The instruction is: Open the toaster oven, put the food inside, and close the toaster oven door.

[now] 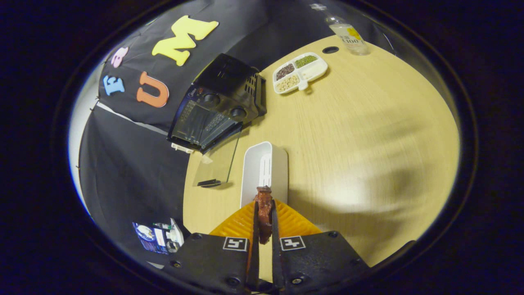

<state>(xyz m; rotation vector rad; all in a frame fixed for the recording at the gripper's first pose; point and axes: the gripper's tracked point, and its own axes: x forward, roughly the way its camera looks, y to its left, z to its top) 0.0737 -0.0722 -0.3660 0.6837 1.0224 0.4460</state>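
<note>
I have the gripper [264,223] pinched tight on a reddish-brown piece of food [264,209], lifted above the white tray [278,164]. The toaster oven [217,106] sits at eleven o'clock beyond it, glass door [217,157] dropped open, ready for loading.

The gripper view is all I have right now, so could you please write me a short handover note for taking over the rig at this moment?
Gripper: shut on the piece of food, a reddish-brown chunk pinched between both fingers and held above the table.
Toaster oven: beyond the fingers, at the table's edge by the booth wall, its glass door folded down open.
White tray: just ahead of the fingers, between them and the oven.
Done: door opened, food picked up.
Left: carry the food into the oven, release it, close the door.
Nearby: a divided dish of grains and a bottle farther off.
</note>
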